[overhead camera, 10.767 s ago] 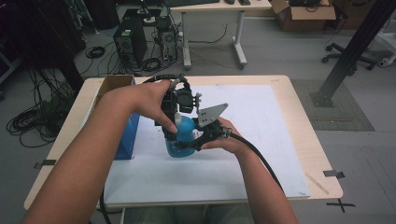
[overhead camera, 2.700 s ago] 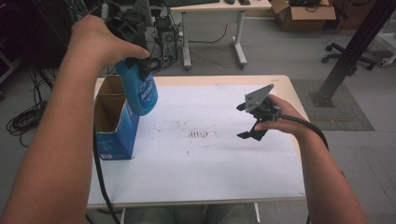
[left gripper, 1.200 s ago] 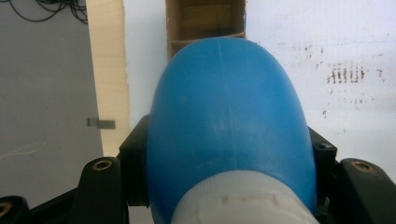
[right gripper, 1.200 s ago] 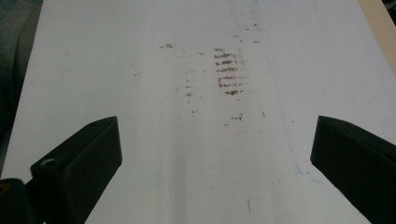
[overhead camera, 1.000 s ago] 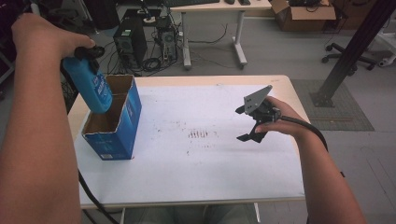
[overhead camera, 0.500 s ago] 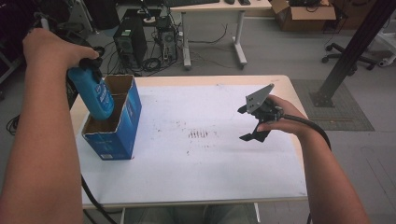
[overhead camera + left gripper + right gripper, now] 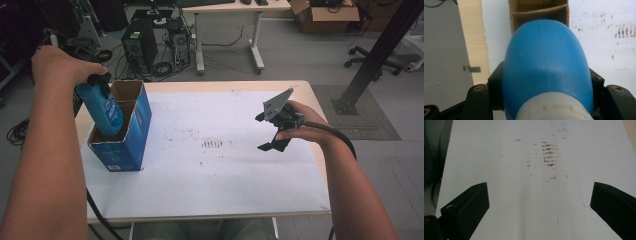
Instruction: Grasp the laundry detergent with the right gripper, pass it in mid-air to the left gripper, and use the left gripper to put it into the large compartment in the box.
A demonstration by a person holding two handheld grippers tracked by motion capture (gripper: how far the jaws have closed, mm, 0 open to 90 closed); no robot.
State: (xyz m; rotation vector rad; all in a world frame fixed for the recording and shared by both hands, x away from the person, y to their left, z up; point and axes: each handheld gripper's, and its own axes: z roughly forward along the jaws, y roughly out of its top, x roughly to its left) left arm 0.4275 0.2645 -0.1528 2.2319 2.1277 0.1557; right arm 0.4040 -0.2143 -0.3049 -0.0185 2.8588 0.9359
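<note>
Table [image 7: 210, 210], light wood edge, covered by a white sheet [image 7: 225, 170] with brownish smudges near its middle. Blue carton [image 7: 131, 135], top flaps open, stands upright at the sheet's left side. Blue bottle [image 7: 102, 107], bottom end down in the carton's open top, upper half above the rim, tilted slightly. Left gripper [image 7: 544, 100] clamped on the bottle near its white cap, jaws pressed to both sides. Right gripper [image 7: 275, 127] held over the sheet's right part, well apart from the carton, jaws spread wide, nothing between them
</note>
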